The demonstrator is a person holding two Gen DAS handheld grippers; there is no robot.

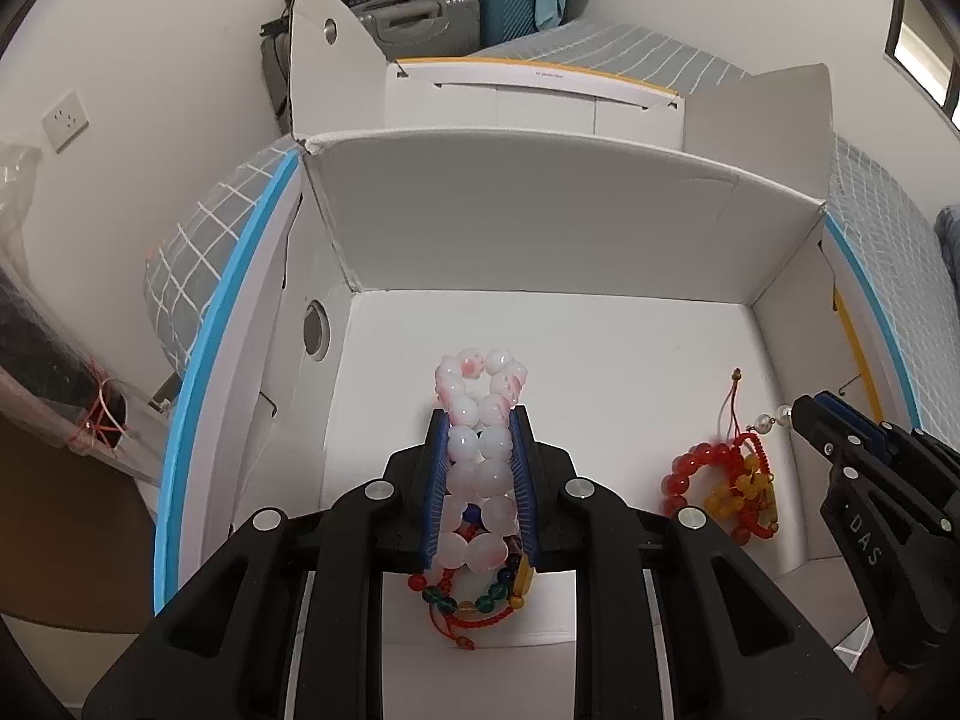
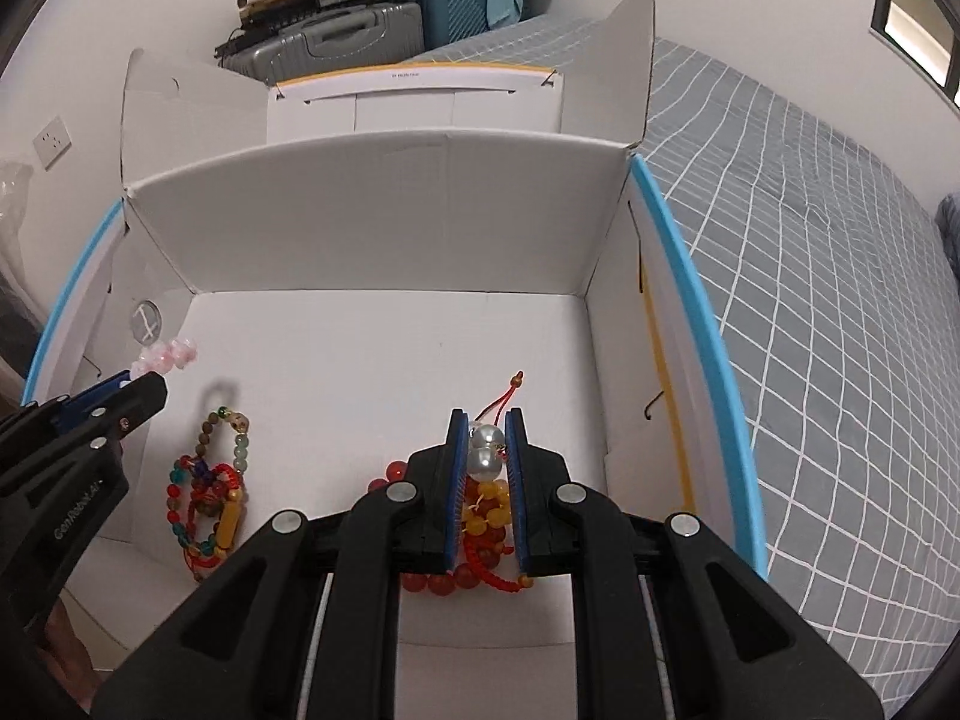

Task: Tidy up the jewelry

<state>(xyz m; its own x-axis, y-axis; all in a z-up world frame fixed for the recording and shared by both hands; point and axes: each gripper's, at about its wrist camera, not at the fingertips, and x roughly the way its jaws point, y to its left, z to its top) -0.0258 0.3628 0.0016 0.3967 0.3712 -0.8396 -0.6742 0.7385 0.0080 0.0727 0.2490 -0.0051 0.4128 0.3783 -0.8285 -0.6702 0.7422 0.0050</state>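
My left gripper (image 1: 480,414) is shut on a pink-and-white bead bracelet (image 1: 480,456), which it holds over the floor of an open white cardboard box (image 1: 540,228). Under it lies a multi-colour bead bracelet (image 1: 474,600) with red cord. At the box's right side lie a red bead bracelet (image 1: 690,474) and a yellow one (image 1: 741,489). My right gripper (image 2: 486,418) is shut on a string of silver-white pearls (image 2: 487,450), directly above those red (image 2: 444,582) and yellow beads (image 2: 489,516). The left gripper (image 2: 141,387) shows at the left edge of the right wrist view.
The box has raised flaps (image 2: 636,48) and blue-edged sides (image 2: 690,300). Behind it stands a second white box with a yellow edge (image 1: 534,96). A bed with a grey checked cover (image 2: 810,240) lies to the right, suitcases (image 2: 360,30) stand at the back, and a plastic bag (image 1: 36,360) is at the left.
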